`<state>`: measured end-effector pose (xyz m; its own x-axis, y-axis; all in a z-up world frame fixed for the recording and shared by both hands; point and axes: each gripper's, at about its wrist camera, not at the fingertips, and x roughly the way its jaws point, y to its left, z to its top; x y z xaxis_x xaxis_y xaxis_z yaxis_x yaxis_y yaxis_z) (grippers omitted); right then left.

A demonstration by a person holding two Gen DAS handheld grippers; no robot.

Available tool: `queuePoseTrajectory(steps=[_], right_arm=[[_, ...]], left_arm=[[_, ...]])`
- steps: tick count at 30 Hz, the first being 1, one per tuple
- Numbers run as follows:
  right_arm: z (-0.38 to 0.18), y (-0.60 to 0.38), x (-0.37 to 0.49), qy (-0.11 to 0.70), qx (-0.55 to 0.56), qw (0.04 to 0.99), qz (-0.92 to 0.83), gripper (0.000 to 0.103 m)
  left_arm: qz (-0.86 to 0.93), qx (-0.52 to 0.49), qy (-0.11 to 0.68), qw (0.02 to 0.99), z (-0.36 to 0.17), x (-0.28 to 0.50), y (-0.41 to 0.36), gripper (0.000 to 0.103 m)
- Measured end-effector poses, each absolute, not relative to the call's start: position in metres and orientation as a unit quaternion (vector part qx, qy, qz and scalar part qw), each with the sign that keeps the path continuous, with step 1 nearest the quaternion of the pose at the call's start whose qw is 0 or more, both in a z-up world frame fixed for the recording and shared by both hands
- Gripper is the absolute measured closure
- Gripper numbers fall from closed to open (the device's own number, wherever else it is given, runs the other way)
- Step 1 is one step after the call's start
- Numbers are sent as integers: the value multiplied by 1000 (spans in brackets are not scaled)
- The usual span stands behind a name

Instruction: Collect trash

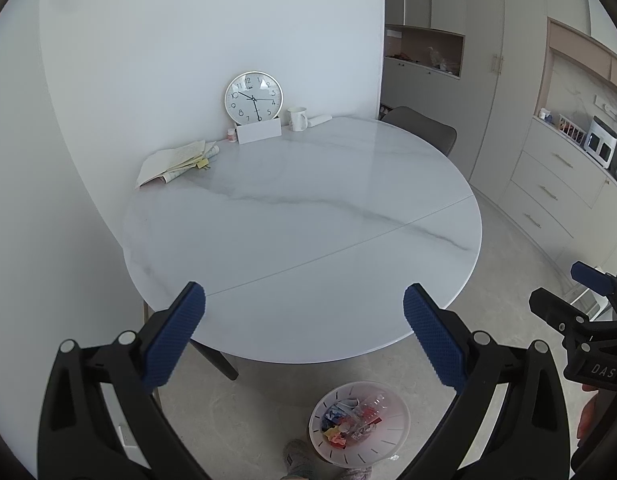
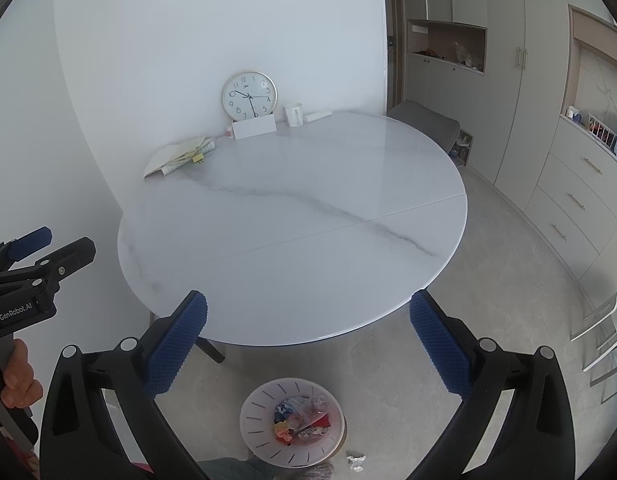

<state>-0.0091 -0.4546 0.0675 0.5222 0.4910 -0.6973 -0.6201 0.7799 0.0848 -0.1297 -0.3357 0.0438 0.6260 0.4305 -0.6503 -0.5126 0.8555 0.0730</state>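
White marble round tabletop point(image 1: 308, 208) looks cleared; colourful wrappers fill the white slotted plastic bin point(image 2: 292, 424) below, one crumpled scrap point(image 2: 356, 462), probably paper, beside it. Left hand-held gripper point(image 1: 304, 332) and right hand-held gripper point(image 2: 308, 336) gape wide, empty.

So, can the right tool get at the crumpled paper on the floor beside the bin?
Probably yes. The right tool is open and holds nothing. The crumpled paper lies on bare floor just right of the bin, apart from it, with nothing over it. It must come down well below the table.
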Motion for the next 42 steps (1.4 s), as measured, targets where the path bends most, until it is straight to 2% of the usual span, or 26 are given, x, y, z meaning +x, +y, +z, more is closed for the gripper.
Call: queuePoseTrajectory(steps=[42], right_arm=[[62, -445, -12, 375, -86, 866, 321, 2]], left_arm=[[258, -62, 351, 898, 41, -129, -333, 8]])
